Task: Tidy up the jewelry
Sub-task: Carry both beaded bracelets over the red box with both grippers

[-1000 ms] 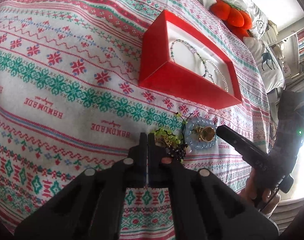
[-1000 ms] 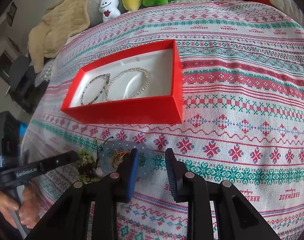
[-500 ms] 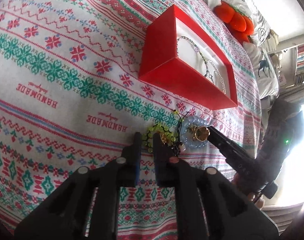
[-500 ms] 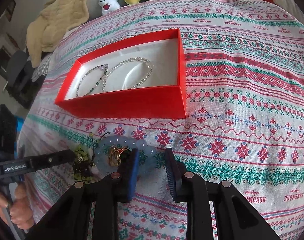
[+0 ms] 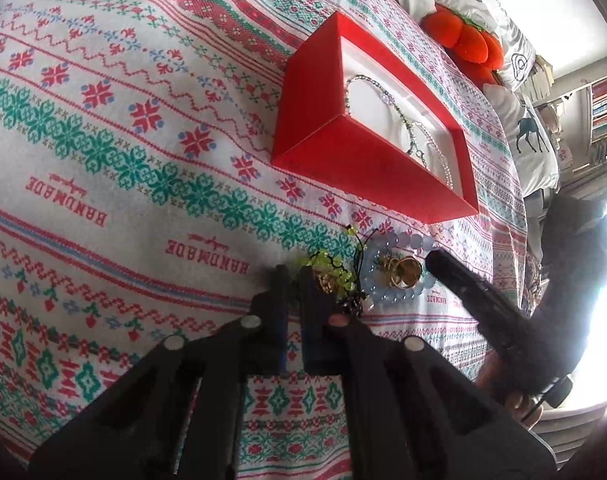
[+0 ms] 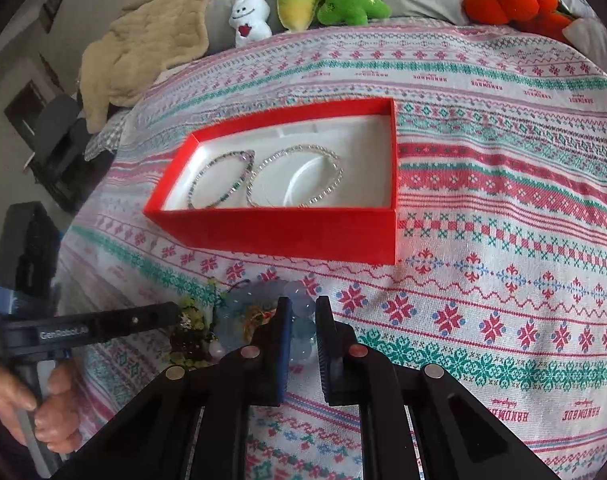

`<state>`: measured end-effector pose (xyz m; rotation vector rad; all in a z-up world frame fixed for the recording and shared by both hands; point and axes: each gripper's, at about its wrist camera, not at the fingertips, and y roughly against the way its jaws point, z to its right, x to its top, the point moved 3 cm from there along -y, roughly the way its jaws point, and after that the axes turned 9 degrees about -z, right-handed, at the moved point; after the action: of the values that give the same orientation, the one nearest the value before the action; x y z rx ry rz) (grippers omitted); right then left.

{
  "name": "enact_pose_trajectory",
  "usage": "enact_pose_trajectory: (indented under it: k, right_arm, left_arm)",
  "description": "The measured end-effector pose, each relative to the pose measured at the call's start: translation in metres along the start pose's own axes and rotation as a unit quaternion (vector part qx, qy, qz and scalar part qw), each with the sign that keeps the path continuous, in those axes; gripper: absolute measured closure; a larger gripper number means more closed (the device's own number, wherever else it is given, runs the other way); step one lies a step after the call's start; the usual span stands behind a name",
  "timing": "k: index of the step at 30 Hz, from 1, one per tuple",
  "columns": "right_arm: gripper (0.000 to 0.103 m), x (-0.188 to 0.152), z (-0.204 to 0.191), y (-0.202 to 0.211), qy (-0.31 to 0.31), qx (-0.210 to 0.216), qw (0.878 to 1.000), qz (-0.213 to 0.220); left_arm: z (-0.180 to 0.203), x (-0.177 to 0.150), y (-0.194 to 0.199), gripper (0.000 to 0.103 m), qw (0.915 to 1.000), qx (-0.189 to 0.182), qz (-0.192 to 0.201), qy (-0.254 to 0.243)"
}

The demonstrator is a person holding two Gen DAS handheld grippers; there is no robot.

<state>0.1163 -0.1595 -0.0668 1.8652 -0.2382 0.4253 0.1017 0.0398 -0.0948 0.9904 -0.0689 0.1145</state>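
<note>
Your right gripper is closing on the pale blue bead bracelet at lower centre; your left gripper is closing too, seemingly around the green bead bracelet. Both bracelets lie below the red box.

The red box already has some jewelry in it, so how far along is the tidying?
Done: two bead strands lie in the red box. In hand: the right gripper is closing on the blue bracelet. Left: the green bracelet and gold rings on the bedspread.

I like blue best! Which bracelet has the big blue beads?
The pale blue bracelet lying on the blanket, between the right gripper jaws; the two in the red box are thin.
</note>
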Motion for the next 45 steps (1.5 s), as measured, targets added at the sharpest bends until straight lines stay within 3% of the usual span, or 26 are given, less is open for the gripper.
enact_pose_trajectory:
  k: [6,21,45]
  right_arm:
    - [0.091,0.002,-0.020,0.028,0.036,0.020,0.998,0.046]
    - [0.091,0.000,-0.034,0.066,0.056,0.092,0.990,0.086]
    - [0.091,0.002,-0.030,0.091,0.052,0.096,0.987,0.121]
  left_arm:
    - [0.012,0.003,0.021,0.097,0.9990,0.004,0.032,-0.030]
    - [0.047,-0.004,0.049,0.098,0.9955,-0.018,0.050,-0.079]
    - [0.082,-0.010,0.106,0.098,0.9835,-0.064,0.113,-0.126]
